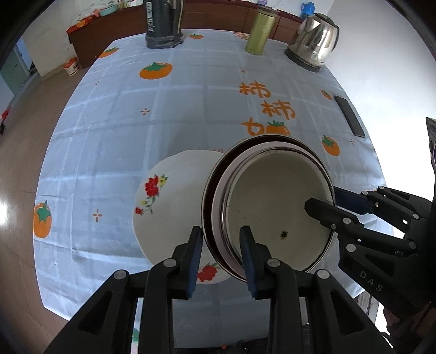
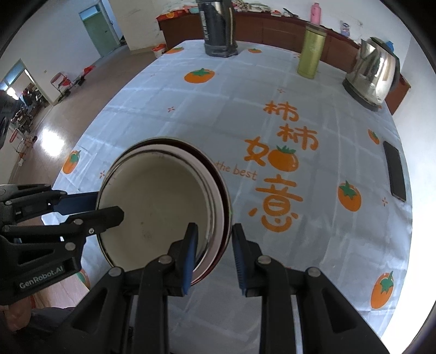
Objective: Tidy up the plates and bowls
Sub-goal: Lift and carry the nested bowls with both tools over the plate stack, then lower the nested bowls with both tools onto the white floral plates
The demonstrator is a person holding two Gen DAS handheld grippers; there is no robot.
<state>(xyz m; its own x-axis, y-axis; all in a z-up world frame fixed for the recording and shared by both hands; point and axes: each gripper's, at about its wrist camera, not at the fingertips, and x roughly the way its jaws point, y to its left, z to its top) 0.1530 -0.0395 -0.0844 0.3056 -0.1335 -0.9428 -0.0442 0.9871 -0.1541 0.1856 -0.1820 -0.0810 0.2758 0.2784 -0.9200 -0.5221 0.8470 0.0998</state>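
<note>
A stack of nested bowls [image 1: 272, 201], cream enamel inside with a metal rim and darker outer rims, hangs tilted above the table; it also shows in the right wrist view [image 2: 152, 201]. My left gripper [image 1: 221, 245] has its blue-padded jaws astride the stack's near-left rim. My right gripper [image 2: 213, 245] straddles the right rim; it shows from the side in the left wrist view [image 1: 331, 203]. A white plate [image 1: 174, 207] with red flowers lies on the tablecloth, partly under the bowls.
The table has a pale blue cloth [image 2: 272, 89] with orange persimmons. At the far edge stand a dark flask [image 1: 162, 24], a gold thermos [image 1: 261, 30] and a steel kettle [image 1: 313, 40]. A black phone [image 1: 350, 115] lies at the right edge.
</note>
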